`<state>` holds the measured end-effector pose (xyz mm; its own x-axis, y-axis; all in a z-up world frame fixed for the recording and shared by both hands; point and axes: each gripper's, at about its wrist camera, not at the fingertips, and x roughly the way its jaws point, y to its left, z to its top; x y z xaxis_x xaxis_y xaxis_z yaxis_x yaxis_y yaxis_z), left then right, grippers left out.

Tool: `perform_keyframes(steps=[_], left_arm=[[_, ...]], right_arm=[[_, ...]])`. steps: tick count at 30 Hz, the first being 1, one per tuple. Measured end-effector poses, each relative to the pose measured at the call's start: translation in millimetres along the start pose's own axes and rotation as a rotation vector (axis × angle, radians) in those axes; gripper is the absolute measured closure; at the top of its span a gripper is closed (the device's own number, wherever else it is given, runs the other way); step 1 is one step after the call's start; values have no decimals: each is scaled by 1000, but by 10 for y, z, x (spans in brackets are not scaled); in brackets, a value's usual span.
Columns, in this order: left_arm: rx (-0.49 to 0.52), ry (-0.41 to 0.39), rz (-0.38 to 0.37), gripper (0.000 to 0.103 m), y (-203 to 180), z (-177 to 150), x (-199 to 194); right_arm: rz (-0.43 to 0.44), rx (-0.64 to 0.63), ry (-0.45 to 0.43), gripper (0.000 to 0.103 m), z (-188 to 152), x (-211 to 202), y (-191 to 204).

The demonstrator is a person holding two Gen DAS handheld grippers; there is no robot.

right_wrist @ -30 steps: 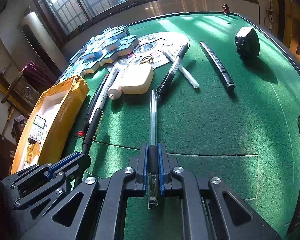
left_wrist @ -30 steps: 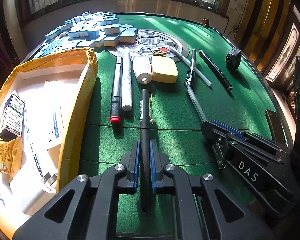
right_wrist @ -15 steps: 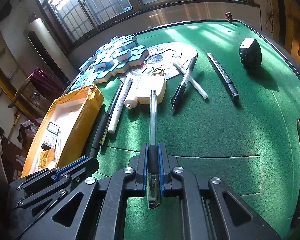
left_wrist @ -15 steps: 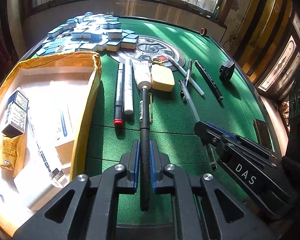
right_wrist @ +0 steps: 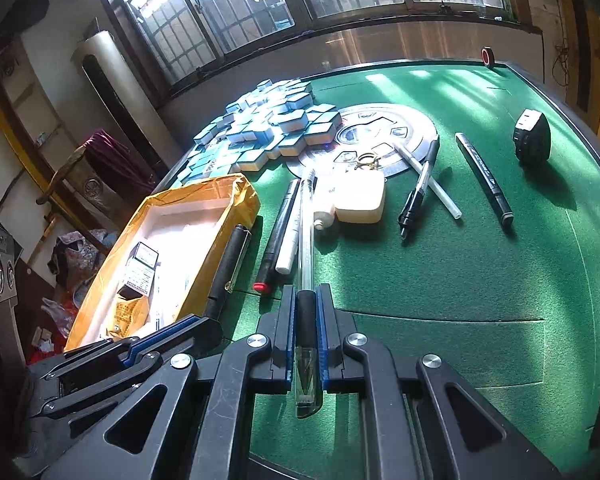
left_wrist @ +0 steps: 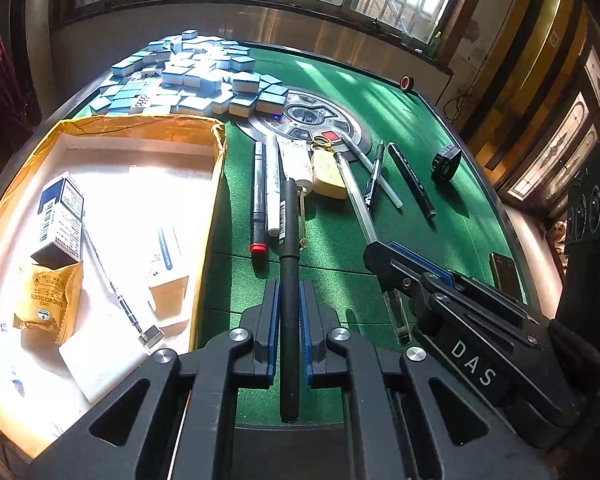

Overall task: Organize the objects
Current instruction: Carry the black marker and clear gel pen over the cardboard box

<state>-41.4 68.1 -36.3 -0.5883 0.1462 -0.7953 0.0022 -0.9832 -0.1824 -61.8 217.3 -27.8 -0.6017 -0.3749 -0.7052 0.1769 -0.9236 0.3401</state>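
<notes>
Left wrist view: both grippers, left (left_wrist: 288,312) pinching a black pen (left_wrist: 289,280), right (right_wrist: 306,332) a clear pen (right_wrist: 307,240), have lifted them toward the box (left_wrist: 204,216).

Green felt counter (left_wrist: 380,112), round metal centre plate (left_wrist: 320,120) set into it. Heaped at the far left: blue-and-white tiles (left_wrist: 188,80). Along the left edge: open yellow-wrapped box (left_wrist: 208,216). Beside it, lying parallel: red-tipped marker (left_wrist: 259,200), white marker (left_wrist: 273,184), white tube (left_wrist: 296,160), cream case (left_wrist: 329,174). Further right: crossed pens (left_wrist: 374,178), black marker (left_wrist: 412,180), black tape measure (left_wrist: 446,162). Far corner: tape roll (left_wrist: 407,82). Right edge: dark phone (left_wrist: 505,274).
</notes>
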Motion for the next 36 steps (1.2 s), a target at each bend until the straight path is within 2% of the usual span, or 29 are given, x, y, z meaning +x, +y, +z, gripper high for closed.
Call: perform_keyframes(steps=[17, 26, 36], left_arm=[[-115, -52, 24, 96, 499, 65, -342], [-173, -59, 58, 96, 795, 125, -366], [-249, -40, 86, 96, 1191, 212, -273]], right_arm=[[69, -95, 1, 94, 65, 70, 588], [111, -133, 16, 94, 104, 225, 849], [132, -134, 53, 94, 136, 382, 897]])
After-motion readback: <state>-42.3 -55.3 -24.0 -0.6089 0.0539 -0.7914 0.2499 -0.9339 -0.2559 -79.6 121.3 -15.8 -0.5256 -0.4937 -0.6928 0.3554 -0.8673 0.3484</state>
